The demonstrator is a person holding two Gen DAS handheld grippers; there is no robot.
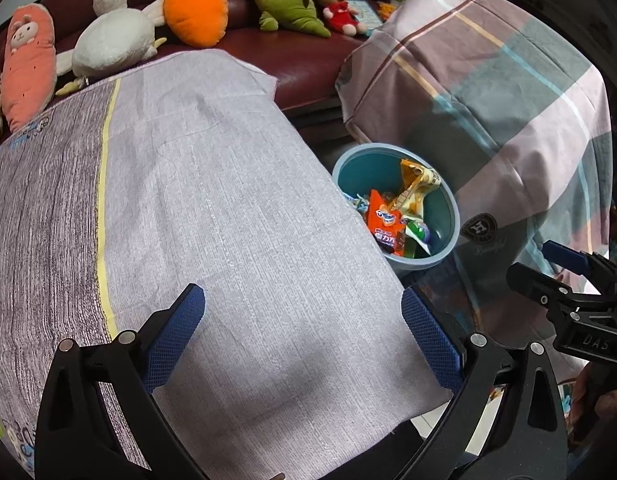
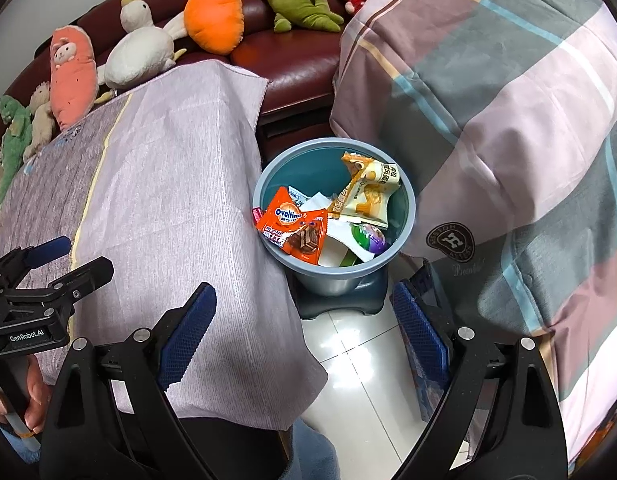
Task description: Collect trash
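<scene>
A blue-grey trash bin (image 2: 300, 168) stands on the floor between a cloth-covered table and a plaid-covered piece of furniture. It holds several wrappers: an orange Ovaltine wrapper (image 2: 292, 224), a yellow-and-white wrapper (image 2: 368, 192) and a green-purple one (image 2: 368, 238). My right gripper (image 2: 304, 296) hangs open just in front of the bin, nothing between its blue pads. My left gripper (image 1: 304, 304) is open over the table's cloth (image 1: 228, 200), also with nothing in it; the bin (image 1: 368, 176) lies to its right. Each gripper shows in the other's view: right gripper (image 1: 548, 268), left gripper (image 2: 72, 260).
A dark red sofa (image 2: 300, 64) behind the table carries several plush toys, among them an orange carrot (image 2: 214, 16). The plaid cloth (image 2: 508, 120) drapes a tall shape on the right. White floor tiles (image 2: 360, 360) show below the bin. A hand (image 2: 32, 396) grips the left handle.
</scene>
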